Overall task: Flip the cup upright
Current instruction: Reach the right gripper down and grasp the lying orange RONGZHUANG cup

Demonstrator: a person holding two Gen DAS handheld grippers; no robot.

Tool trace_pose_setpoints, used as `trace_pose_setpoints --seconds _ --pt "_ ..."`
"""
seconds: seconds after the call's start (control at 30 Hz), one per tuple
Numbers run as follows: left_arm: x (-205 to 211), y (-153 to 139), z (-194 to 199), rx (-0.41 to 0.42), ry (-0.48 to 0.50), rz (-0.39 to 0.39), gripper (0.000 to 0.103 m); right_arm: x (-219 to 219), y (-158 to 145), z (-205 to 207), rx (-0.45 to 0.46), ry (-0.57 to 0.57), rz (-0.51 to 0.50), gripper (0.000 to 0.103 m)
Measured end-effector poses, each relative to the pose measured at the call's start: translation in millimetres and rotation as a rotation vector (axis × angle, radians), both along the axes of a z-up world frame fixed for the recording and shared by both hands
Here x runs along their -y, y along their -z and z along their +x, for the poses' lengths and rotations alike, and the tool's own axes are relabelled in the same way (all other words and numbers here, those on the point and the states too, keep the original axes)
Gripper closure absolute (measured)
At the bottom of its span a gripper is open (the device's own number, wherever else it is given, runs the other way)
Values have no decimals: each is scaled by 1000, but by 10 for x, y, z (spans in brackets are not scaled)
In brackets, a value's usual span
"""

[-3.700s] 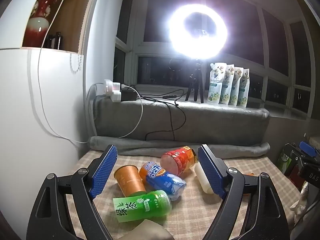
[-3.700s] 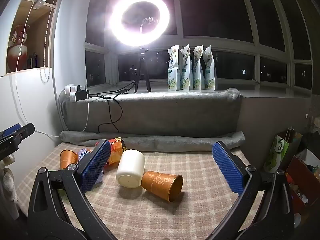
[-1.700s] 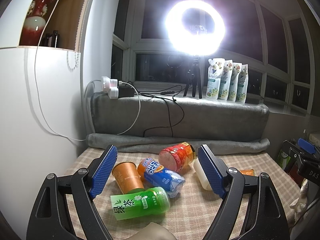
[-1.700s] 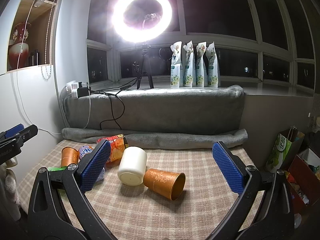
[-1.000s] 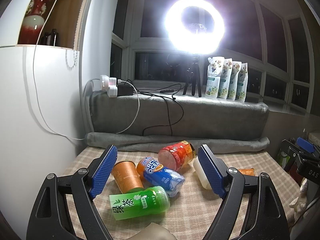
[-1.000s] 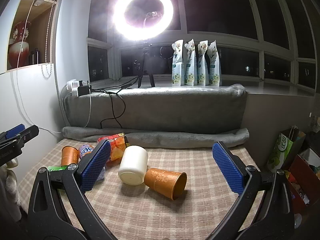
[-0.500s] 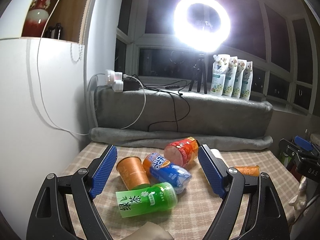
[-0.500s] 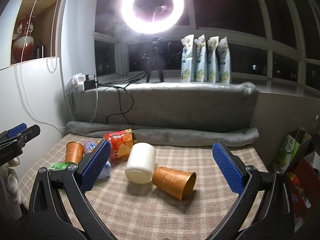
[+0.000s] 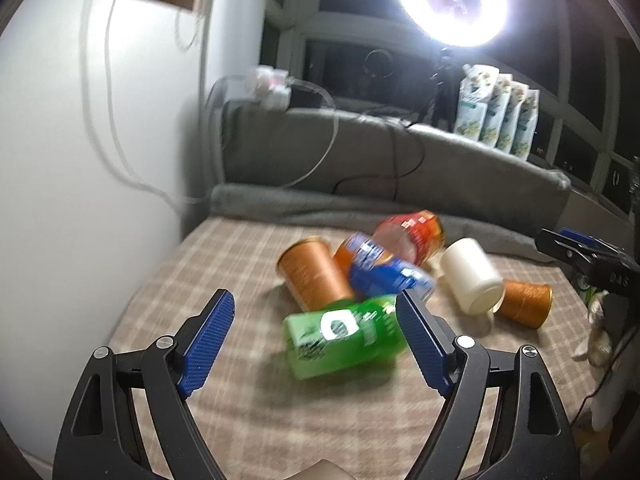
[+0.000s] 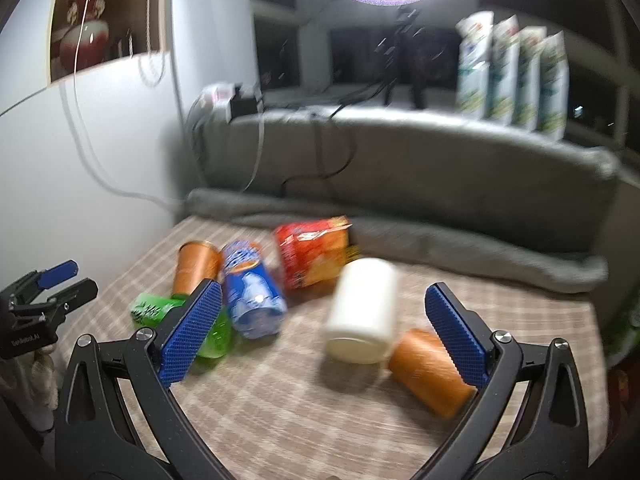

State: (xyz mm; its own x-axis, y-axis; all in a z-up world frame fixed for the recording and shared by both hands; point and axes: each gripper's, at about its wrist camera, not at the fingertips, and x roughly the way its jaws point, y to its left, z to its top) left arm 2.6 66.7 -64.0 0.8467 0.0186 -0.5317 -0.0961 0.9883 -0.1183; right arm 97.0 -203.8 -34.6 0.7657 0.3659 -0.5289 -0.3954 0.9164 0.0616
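Both claws are hanging over the table (image 9: 168, 280), each spread wide with nothing between its blue pads. The left claw (image 9: 316, 344) is pointing at a green bottle (image 9: 344, 336) lying on its side, whose right end is sitting just behind the claw's right pad. The right claw (image 10: 324, 332) is framing a white cup (image 10: 364, 312), lying on its side with its round end toward the camera, roughly central between the pads.

At about 4 o'clock from the white cup, and touching it, an orange cup (image 10: 428, 372) is lying tipped over; the right pad is crossing in front of it. In the left view that cup (image 9: 524, 302) is lying at 3 o'clock from the white one (image 9: 472, 280).

At 9 o'clock from the white cup, a blue bottle (image 10: 252, 300) is lying on its side, with a red packet (image 10: 312, 252) at 12 o'clock behind them. A second orange cup (image 9: 314, 272) is lying tilted at the pile's far left, against the green bottle. Both views are blurred. A ring lamp (image 9: 452, 0) is glaring from the sill at 12 o'clock.
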Motion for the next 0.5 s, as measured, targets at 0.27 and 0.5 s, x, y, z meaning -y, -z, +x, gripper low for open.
trace_pose_setpoints --seconds 0.27,0.5 --pt "-298 241 -122 -75 -73 -33 20 -555 168 424 -144 -157 22 0" --pt "-532 387 -213 -108 -117 -79 21 -1247 325 692 -272 -286 -10 9"
